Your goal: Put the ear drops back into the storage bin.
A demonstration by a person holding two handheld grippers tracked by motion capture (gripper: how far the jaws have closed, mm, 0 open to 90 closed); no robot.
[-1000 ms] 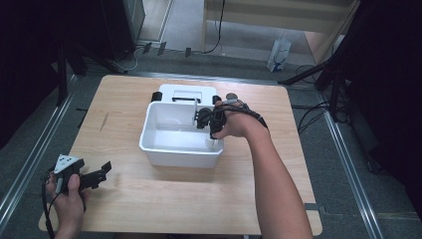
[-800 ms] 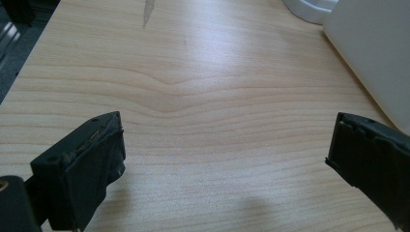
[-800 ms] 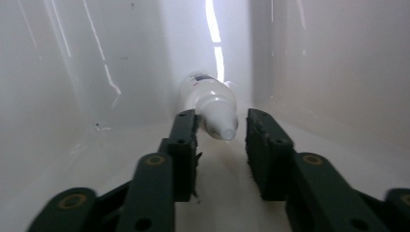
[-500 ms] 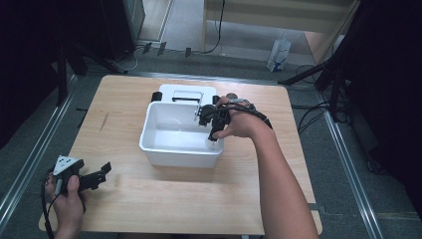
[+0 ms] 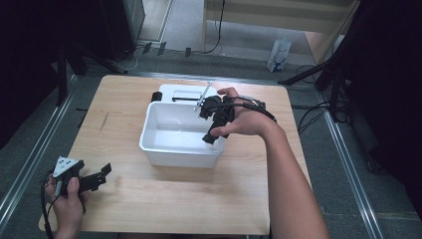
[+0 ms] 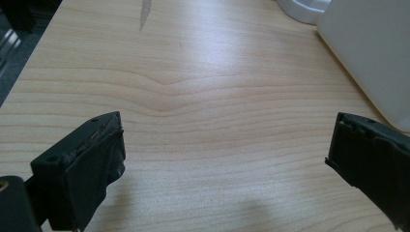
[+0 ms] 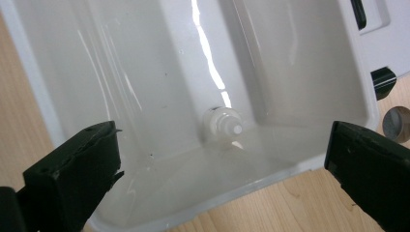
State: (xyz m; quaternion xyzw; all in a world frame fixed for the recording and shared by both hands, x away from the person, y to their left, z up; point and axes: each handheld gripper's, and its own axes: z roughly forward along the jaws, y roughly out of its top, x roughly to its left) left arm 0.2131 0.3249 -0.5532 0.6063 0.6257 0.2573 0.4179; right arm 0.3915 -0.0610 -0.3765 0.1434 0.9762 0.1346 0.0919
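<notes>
The left gripper [image 5: 102,173] rests low on the wooden table [image 6: 193,96], jaws spread wide with bare wood between them. Farther on, the right gripper [image 7: 222,169] hangs over the white plastic tub [image 7: 159,63]; its jaws have just been opening and stand wide apart, gripping nothing. Beyond and between them, on the tub's floor, lies a small bottle [image 7: 224,123] — clear, near-white, with a ribbed neck and a blunt tip — free of both pads. Behind the tub lies its white lid [image 5: 186,92].
</notes>
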